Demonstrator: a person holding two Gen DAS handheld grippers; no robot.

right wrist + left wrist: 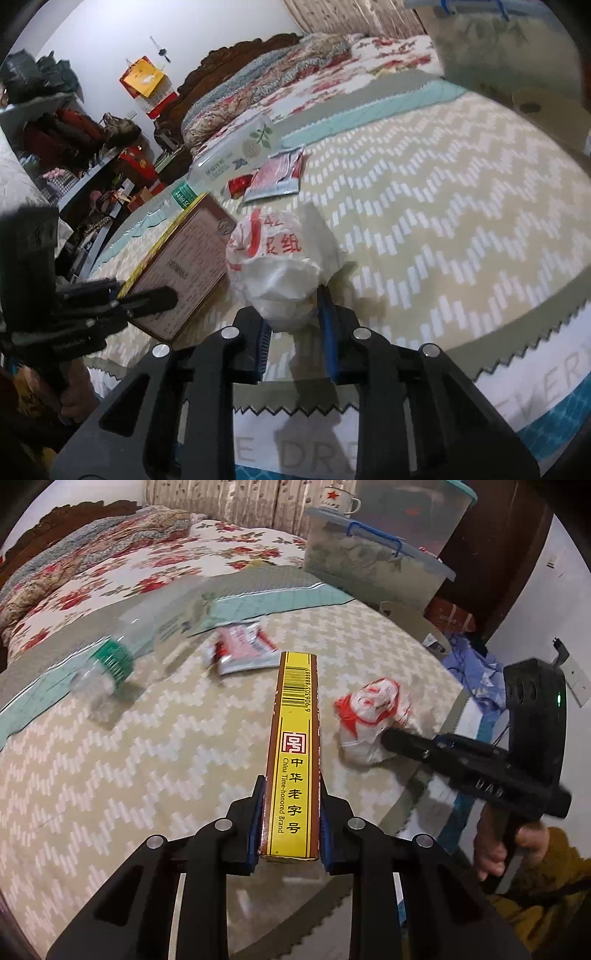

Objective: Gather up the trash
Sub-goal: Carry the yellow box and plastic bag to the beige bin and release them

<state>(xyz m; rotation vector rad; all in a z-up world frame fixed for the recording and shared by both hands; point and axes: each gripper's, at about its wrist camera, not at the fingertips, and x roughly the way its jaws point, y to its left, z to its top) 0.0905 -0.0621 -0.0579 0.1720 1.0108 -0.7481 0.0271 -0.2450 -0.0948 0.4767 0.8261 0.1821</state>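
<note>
The box (295, 753) is glossy printed cardboard, yellow with brown edges. The wrapper (280, 266) is thin crinkled plastic film, white and red. The bottle (147, 635) is clear plastic with a ribbed green cap. The sachet (245, 650) looks shiny. The surface (110, 775) wears a smooth zigzag-patterned cover. Both tongs are matt black plastic with blue ribbed pads (328, 317).

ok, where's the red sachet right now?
The red sachet lies flat on the zigzag tablecloth, untouched, in the left wrist view just beyond the far end of the yellow box, right of the plastic bottle.
</note>
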